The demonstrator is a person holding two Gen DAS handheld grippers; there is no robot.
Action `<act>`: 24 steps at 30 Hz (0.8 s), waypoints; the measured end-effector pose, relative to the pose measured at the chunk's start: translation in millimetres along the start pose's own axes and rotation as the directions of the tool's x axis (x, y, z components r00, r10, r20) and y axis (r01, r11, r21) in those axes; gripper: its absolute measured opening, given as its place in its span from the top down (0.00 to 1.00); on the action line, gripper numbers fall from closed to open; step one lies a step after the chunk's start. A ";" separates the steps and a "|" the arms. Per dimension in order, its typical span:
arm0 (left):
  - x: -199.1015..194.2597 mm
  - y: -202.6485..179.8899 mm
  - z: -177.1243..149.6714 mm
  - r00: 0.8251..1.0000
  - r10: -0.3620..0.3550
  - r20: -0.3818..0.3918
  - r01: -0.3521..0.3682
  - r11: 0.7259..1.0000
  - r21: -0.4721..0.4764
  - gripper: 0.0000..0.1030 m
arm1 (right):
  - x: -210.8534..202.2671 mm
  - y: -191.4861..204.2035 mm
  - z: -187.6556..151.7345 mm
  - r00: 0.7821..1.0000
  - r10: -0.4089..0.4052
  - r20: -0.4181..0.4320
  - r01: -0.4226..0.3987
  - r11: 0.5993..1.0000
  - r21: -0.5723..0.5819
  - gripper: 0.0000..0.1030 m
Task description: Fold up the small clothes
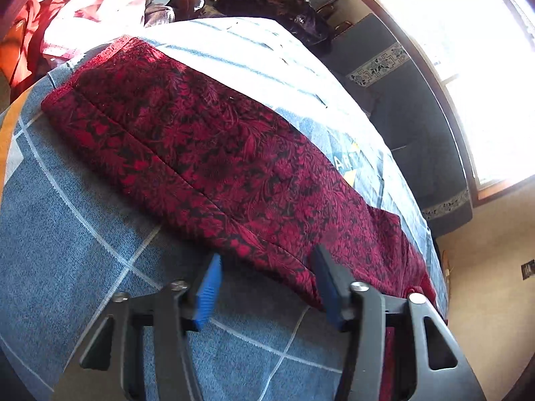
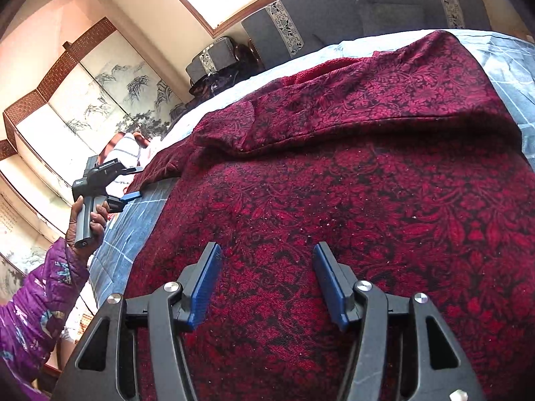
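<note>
A dark red garment with a black floral pattern lies spread on a blue bedcover. In the left wrist view it runs diagonally, with a folded layer along its near edge. My left gripper is open and empty, its fingers just at the garment's near edge. In the right wrist view the same garment fills the frame, with one part folded over at the top. My right gripper is open and empty, just above the cloth. The left gripper also shows there at the garment's far left corner, held by a hand.
A pile of pink, red and dark clothes lies at the bed's far end. A grey cushioned bench runs along the bright window. A painted folding screen stands at the wall. The person's purple sleeve is at the left.
</note>
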State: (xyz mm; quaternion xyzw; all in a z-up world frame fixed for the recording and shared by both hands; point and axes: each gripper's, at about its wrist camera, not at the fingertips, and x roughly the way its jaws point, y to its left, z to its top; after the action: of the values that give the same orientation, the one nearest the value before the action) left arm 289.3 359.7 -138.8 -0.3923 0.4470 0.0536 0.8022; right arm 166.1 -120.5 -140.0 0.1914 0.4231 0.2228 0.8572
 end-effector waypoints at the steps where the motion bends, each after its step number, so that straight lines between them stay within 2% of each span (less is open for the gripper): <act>1: 3.2 5.3 1.9 1.000 -0.005 -0.003 0.005 1.000 -0.015 0.85 | -1.7 -3.4 -0.8 1.000 0.007 0.002 -0.007 1.000 0.009 0.46; 4: 7.2 18.4 6.8 0.997 -0.079 0.023 0.080 0.994 -0.073 0.91 | -3.7 -5.8 0.7 1.000 0.027 0.007 -0.028 0.999 0.032 0.46; 7: 0.2 9.8 9.4 0.992 -0.094 0.087 0.098 0.994 -0.050 0.92 | -6.8 -9.5 0.0 0.999 0.041 0.012 -0.041 0.998 0.044 0.46; 10: -24.3 -39.9 6.0 0.981 -0.068 0.182 0.049 0.993 0.109 0.92 | -9.5 -9.8 -1.0 0.999 0.049 0.022 -0.051 0.997 0.055 0.46; 13: -40.6 -120.0 -16.4 0.966 -0.106 0.236 0.026 0.948 0.318 0.92 | -13.9 -16.3 -2.3 0.997 0.061 0.037 -0.064 0.995 0.078 0.45; 16: -46.9 -196.5 -61.5 0.960 -0.193 0.205 0.067 0.864 0.500 0.92 | -18.3 -21.8 -2.6 0.996 0.072 0.056 -0.078 0.992 0.103 0.45; 19: -27.3 -263.8 -123.5 0.964 -0.250 0.093 0.131 0.747 0.652 0.92 | -23.1 -29.1 -3.8 0.993 0.085 0.078 -0.095 0.987 0.130 0.45; 21: -2.3 -298.5 -169.7 0.972 -0.233 0.030 0.135 0.660 0.739 0.92 | -26.8 -35.5 -4.4 0.991 0.095 0.095 -0.109 0.982 0.154 0.45; 24: 44.3 -326.0 -235.3 0.987 -0.160 -0.031 0.112 0.531 0.840 0.92 | -32.4 -46.9 -5.3 0.986 0.116 0.118 -0.137 0.972 0.193 0.45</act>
State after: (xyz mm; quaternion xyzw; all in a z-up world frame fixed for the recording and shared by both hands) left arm 299.2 -35.2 -51.7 0.0073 0.3660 -0.2194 0.9043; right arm 154.5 -176.3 -146.5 0.3148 0.3842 0.2228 0.8388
